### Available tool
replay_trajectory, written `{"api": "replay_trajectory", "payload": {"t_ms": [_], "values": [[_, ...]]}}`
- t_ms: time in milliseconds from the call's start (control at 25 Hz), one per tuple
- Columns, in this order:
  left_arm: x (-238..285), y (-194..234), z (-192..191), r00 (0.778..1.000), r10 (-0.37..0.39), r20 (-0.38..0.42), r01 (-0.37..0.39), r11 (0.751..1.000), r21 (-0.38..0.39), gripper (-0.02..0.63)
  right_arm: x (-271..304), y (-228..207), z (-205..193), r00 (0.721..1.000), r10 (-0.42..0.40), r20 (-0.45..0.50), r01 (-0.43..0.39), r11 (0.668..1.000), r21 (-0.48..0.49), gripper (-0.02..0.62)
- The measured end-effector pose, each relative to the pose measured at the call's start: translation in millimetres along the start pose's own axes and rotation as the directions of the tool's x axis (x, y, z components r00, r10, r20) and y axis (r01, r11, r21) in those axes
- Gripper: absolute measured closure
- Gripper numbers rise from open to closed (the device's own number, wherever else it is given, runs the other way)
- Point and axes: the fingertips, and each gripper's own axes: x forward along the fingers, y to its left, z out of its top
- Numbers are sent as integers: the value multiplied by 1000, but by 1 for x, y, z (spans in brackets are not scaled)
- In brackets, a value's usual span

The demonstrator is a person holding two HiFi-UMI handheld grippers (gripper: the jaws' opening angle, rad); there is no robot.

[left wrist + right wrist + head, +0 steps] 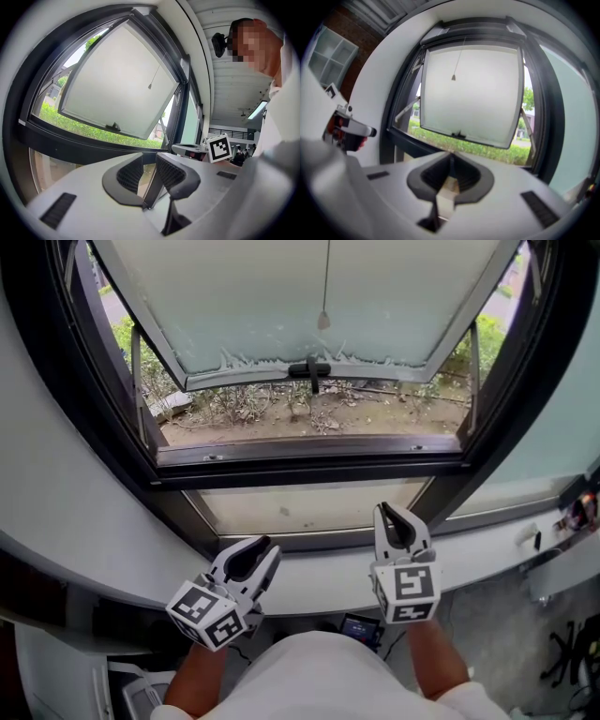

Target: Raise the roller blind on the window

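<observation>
A pale roller blind point(309, 296) covers the tilted-out window sash; the blind point(473, 93) is also in the right gripper view. A thin pull cord with a small weight point(323, 320) hangs in front of it, and that weight point(149, 86) shows in the left gripper view too. Both grippers are low, in front of the white sill and well below the cord. My left gripper point(267, 547) stands open with nothing between its jaws point(149, 164). My right gripper point(386, 512) has its jaws together and empty point(451, 161).
A thick black window frame point(309, 470) surrounds the opening, with a black sash handle point(310, 368) at the sash's lower edge. The white sill point(309, 577) runs below. A red and black device point(581, 507) sits on the sill at right. Shrubs and bare soil lie outside.
</observation>
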Motion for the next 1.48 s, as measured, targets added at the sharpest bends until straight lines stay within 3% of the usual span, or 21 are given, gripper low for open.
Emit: {"api": "replay_trajectory", "payload": {"t_ms": [400, 1480], "values": [[-1, 3, -4, 1000, 6, -9, -6, 1000, -11, 506, 0, 4, -20, 999, 9, -32, -7, 998, 62, 572], [1, 5, -3, 1000, -11, -14, 11, 1000, -12, 508, 6, 14, -22, 998, 35, -47, -33, 998, 44, 574]]}}
